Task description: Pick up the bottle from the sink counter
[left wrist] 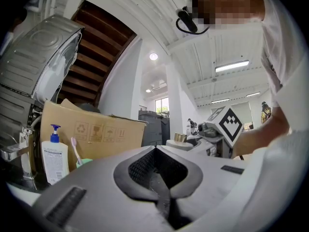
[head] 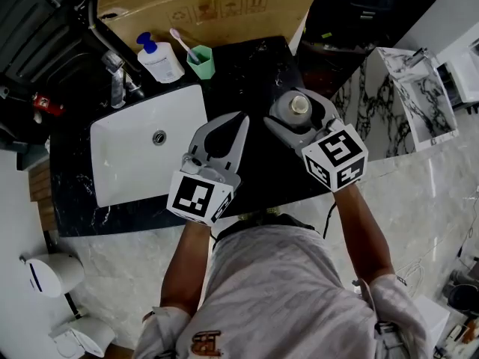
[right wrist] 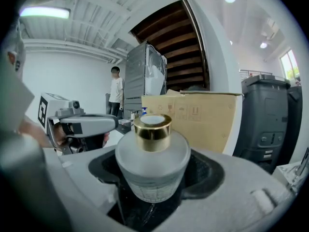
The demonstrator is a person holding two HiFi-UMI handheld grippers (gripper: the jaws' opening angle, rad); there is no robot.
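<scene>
Where the black marble desk runs toward its right edge: one frosted glass bottle with a gold cap, upright, pinched at its round body by the right claw. Left claw: jaws pressed together, nothing between them, over the desk's middle, just beside the white rectangular sink. Back edge: white pump bottle with blue head; mint-green cup holding a pink toothbrush; brown cardboard box behind.

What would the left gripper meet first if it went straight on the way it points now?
Probably the cardboard box, near its right end; depth is unclear, so the left gripper might pass beside it.
</scene>
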